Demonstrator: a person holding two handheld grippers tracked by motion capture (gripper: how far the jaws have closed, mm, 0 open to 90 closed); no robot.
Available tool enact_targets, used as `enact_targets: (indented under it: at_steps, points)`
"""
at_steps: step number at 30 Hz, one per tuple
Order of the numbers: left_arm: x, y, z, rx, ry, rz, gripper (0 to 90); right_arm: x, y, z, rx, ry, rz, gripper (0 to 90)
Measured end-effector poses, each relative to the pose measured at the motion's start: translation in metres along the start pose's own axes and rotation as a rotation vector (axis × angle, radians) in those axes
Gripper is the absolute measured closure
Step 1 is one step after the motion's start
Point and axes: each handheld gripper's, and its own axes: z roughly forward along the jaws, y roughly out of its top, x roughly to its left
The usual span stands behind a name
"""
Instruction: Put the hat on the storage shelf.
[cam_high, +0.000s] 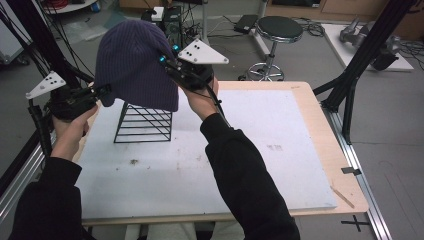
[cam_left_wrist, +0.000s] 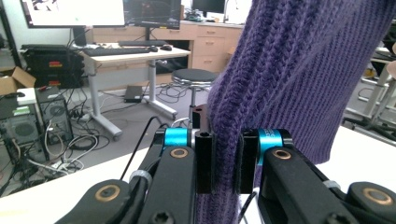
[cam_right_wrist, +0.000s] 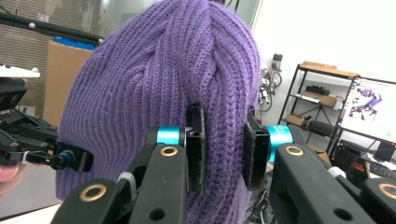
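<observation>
The bench (cam_high: 300, 150), a pale board with a wooden rim, lies below both pairs of jaws and carries a black wire rack (cam_high: 144, 123), which stands under the hat and between the two hands.

The purple knitted hat (cam_high: 135, 60) is held up in the air, above the rack and clear of the bench, its crown uppermost and its open edge hanging just over the top of the rack. It is stretched between the two grippers, one at each side of its lower edge.

The left gripper (cam_high: 102, 93) reaches in from the hat's left side. In the left gripper view its jaws are pressed on a fold of the hat (cam_left_wrist: 280, 70), with the ribbed knit bunched between the two black pads (cam_left_wrist: 204, 161) and rising up and to the right past them.

The right gripper (cam_high: 167, 62) comes in from the hat's right side, higher than the left one. In the right gripper view its jaws pinch a ridge of the hat (cam_right_wrist: 154, 70), which bulges above and to the left of them; the left gripper (cam_right_wrist: 70, 158) shows beyond at the far lower edge, its tip against the knit.
</observation>
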Motion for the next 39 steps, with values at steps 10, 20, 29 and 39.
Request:
enact_targets:
  at_steps: [10,20,29,39]
  points:
    - [0.006,-0.014,-0.002,0.006,0.023,-0.016,82.1,0.005,-0.009,0.013,0.023,0.002,-0.019,75.2]
    - [0.015,-0.043,-0.007,0.021,0.019,-0.080,82.0,0.014,-0.019,0.019,0.084,0.046,0.004,74.0]
    - [0.019,-0.069,-0.008,0.046,0.018,-0.110,81.9,0.025,-0.027,0.028,0.160,0.067,0.011,74.1]
    - [0.019,-0.074,-0.010,0.048,0.019,-0.114,81.9,0.030,-0.028,0.029,0.176,0.075,0.015,74.0]
